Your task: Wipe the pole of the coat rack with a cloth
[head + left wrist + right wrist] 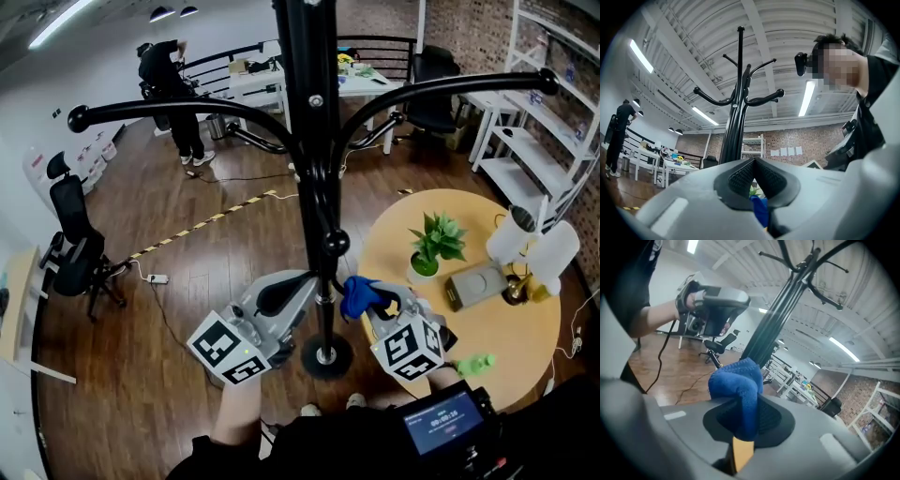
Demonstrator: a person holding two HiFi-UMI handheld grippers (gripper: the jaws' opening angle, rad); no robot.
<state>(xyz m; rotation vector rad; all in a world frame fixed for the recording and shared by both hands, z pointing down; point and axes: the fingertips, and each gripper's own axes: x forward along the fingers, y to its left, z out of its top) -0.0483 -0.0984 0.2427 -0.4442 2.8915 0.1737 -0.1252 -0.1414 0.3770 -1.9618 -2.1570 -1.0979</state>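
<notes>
The black coat rack pole [321, 187] rises at the middle of the head view from a round base [326, 357]. My right gripper [373, 298] is shut on a blue cloth [357, 294], and the bunched cloth sits right beside the pole, low down. In the right gripper view the cloth [737, 380] bulges out of the jaws of my right gripper [749, 401], with the pole [774, 326] just behind it. My left gripper [302, 284] is on the pole's left side. Its jaws meet at the tip with nothing between them [754, 161]; the pole [736, 108] stands behind.
A round wooden table [525, 328] to the right carries a potted plant [433, 242], white lamps [534, 246] and a green bottle [473, 364]. White shelves [553, 141] stand far right, an office chair [80, 244] at the left. A person [173, 94] stands by desks at the back.
</notes>
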